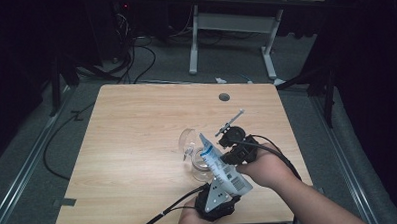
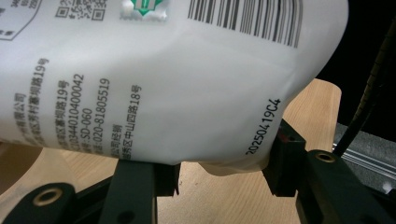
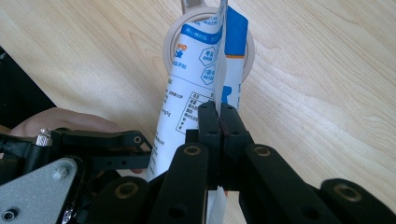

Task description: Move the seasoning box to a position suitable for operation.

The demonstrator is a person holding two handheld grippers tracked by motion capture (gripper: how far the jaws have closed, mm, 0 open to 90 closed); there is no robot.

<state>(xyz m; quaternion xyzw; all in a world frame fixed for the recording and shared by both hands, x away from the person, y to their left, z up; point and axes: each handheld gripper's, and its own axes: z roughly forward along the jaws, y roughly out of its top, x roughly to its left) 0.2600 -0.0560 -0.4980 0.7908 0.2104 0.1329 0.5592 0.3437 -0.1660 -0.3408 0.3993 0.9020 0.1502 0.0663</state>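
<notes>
A white and blue printed pouch [image 1: 215,161] is held tilted between both grippers, top end down over a clear glass [image 1: 191,145] on the wooden table [image 1: 137,124]. My left gripper [image 1: 221,188] is shut on the pouch's wide bottom end [image 2: 163,79], with a barcode and a date stamp facing the camera. My right gripper [image 3: 219,116] is shut on the pouch's side seam [image 3: 187,93], higher up toward the glass. In the right gripper view the pouch's tip lies over the glass's round rim [image 3: 250,51], where a metal piece [image 3: 191,4] pokes in.
A round cable hole [image 1: 224,97] sits near the table's far edge. Another desk's white legs [image 1: 194,42] stand behind, with cables [image 1: 134,59] on the floor at the back left. Bare tabletop stretches to the left of the glass.
</notes>
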